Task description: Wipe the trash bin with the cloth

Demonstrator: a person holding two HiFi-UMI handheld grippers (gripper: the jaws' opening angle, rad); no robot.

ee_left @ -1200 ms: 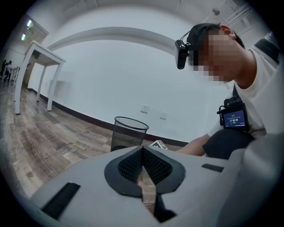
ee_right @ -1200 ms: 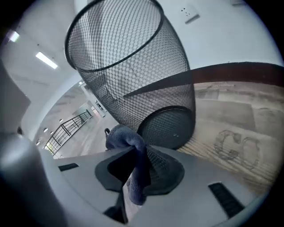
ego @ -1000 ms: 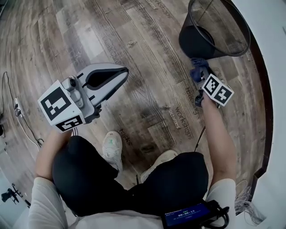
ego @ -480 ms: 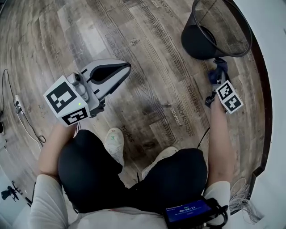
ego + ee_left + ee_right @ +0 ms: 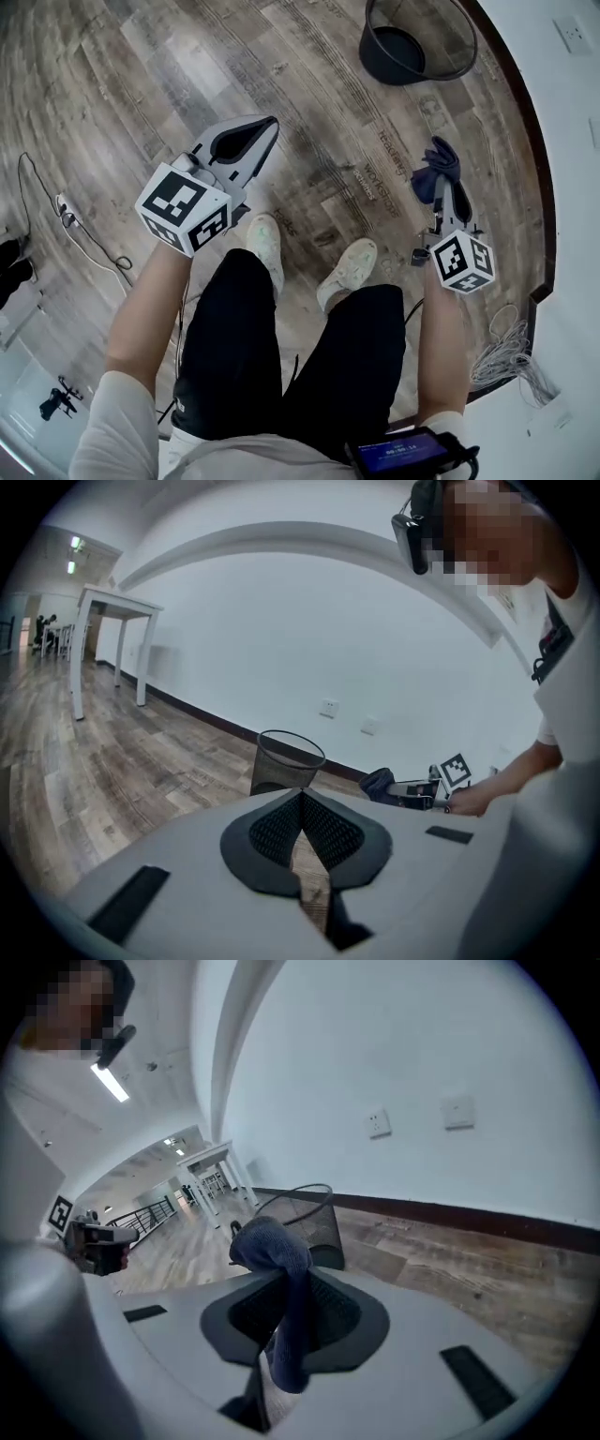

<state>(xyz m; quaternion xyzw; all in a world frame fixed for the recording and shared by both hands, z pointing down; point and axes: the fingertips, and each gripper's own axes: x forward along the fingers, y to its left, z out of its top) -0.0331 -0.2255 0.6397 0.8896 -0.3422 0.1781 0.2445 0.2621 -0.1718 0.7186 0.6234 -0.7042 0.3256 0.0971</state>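
The black mesh trash bin [image 5: 417, 42] stands upright on the wood floor at the top of the head view, apart from both grippers. My right gripper [image 5: 442, 186] is shut on a dark blue cloth [image 5: 435, 167], which bunches over its tips and hangs between the jaws [image 5: 279, 1283]. In the right gripper view the bin [image 5: 307, 1215] stands just beyond the cloth. My left gripper [image 5: 270, 124] is held over the floor to the left, jaws closed tip to tip with nothing in them [image 5: 301, 797]. It looks toward the bin [image 5: 286, 759] and the cloth [image 5: 379, 784].
The person's two shoes [image 5: 265, 242] stand on the floor between the grippers. A power strip and cable [image 5: 82, 234] lie at the left. A cable bundle [image 5: 511, 352] lies by the dark baseboard at the right. A white table [image 5: 108, 607] stands far off.
The view has pulled back from the bin. My right gripper has carried the cloth away from the bin's side, down and to the right. The left gripper has shifted slightly right.
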